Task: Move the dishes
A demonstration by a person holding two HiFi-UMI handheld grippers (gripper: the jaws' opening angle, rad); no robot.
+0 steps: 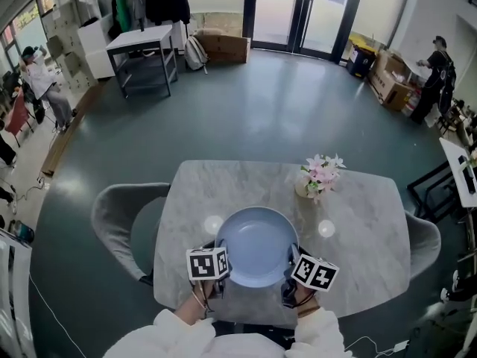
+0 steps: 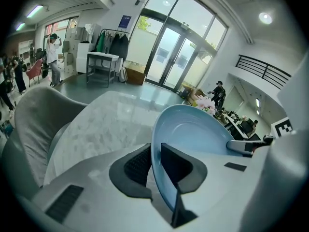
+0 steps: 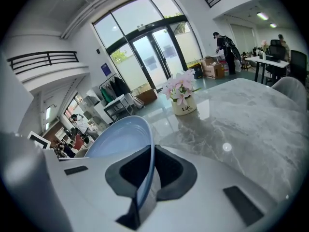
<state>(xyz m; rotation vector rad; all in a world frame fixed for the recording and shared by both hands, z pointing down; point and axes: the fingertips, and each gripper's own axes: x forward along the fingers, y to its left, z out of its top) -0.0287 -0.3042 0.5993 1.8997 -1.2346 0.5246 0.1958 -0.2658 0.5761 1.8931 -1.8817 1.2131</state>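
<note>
Both left gripper [image 2: 155,164], right gripper [image 3: 150,170] clamp plate [image 1: 257,246]

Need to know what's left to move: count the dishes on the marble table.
1. A light blue plate at the near edge of the marble table, rim clamped on opposite sides by the left gripper and the right gripper. No other dish shows.

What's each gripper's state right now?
Left gripper: closed on the blue plate, at its left rim.
Right gripper: closed on the same plate, at its right rim.
</note>
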